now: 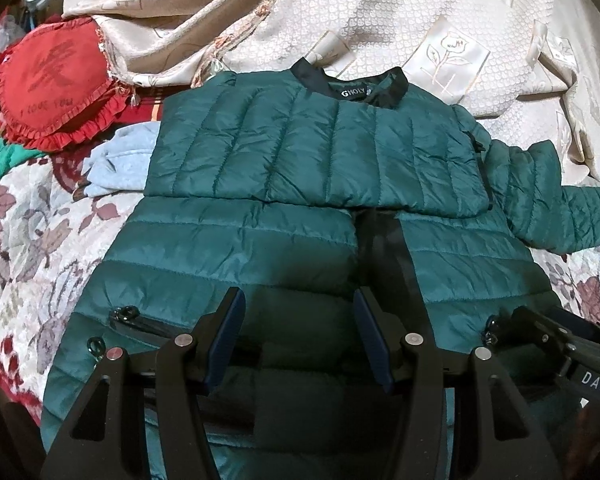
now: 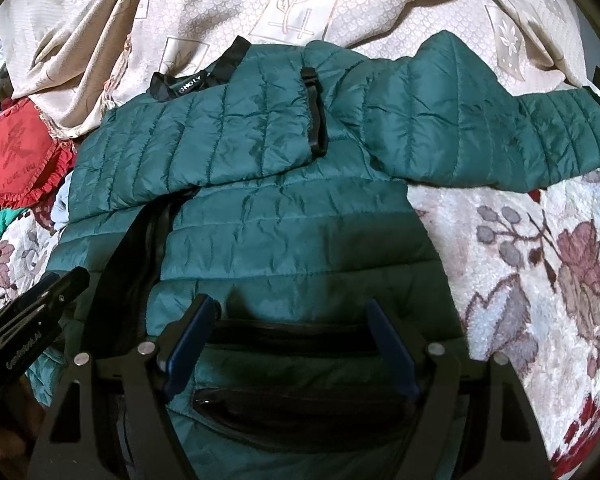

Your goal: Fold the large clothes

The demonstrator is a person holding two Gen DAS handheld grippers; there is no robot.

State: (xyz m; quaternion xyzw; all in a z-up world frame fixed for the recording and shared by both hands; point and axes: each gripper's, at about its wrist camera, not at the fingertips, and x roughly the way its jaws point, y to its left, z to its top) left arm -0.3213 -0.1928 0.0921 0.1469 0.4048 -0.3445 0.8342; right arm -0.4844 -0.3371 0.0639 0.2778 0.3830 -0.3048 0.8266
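On the bed, one green jacket lies spread, one sleeve folded across its chest, the other sleeve out sideways. Both tongs, left and right, hover apart over the hem, holding nothing. The slick quilting may slip and unfold. One red cushion sits nearby.

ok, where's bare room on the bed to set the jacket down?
Free: floral blanket right of the green jacket, below its outstretched sleeve. Also cream bedspread beyond the collar. Crowded left: red cushion, grey garment.
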